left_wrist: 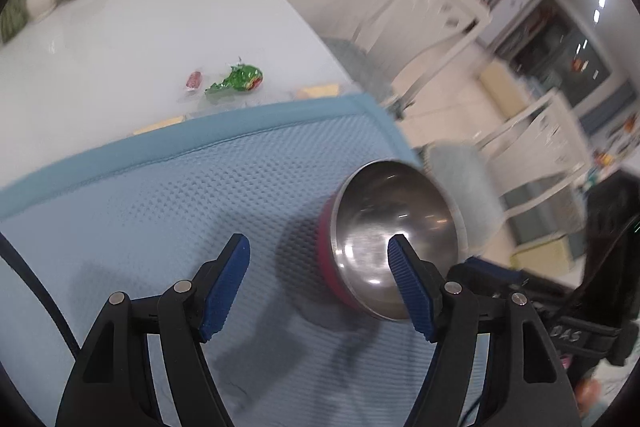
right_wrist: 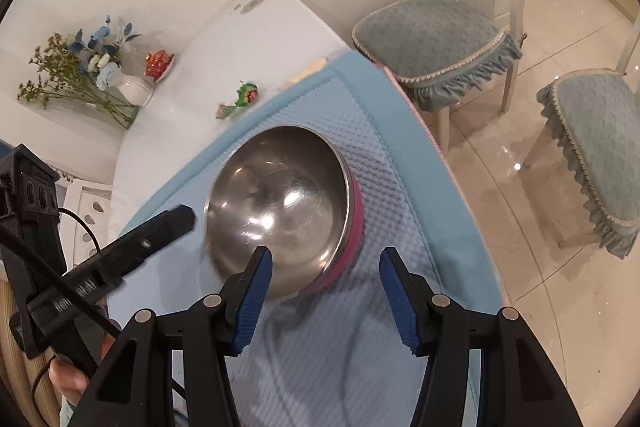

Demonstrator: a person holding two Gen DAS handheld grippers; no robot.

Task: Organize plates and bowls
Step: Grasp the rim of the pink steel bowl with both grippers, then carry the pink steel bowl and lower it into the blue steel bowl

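Resting on a light-blue quilted mat [right_wrist: 360, 327], a stainless-steel bowl with a pink outer wall [right_wrist: 286, 207] sits toward the mat's 1 o'clock corner in the left wrist view. Right gripper [right_wrist: 326, 301]: jaws spread, its left pad over the bowl's near rim, nothing pinched. Left gripper [left_wrist: 320, 283]: jaws spread, empty, its right pad in front of the bowl's interior. Beyond the mat, at 11 o'clock on the white table [left_wrist: 140, 39], lie a green candy wrapper [left_wrist: 238, 81] and a flower vase [right_wrist: 134, 89]. Two blue-cushioned chairs [right_wrist: 434, 37] stand at 2 o'clock.

White table [left_wrist: 132, 39], blue mat [left_wrist: 168, 211], green wrapper [left_wrist: 238, 79], flower vase [right_wrist: 130, 89]
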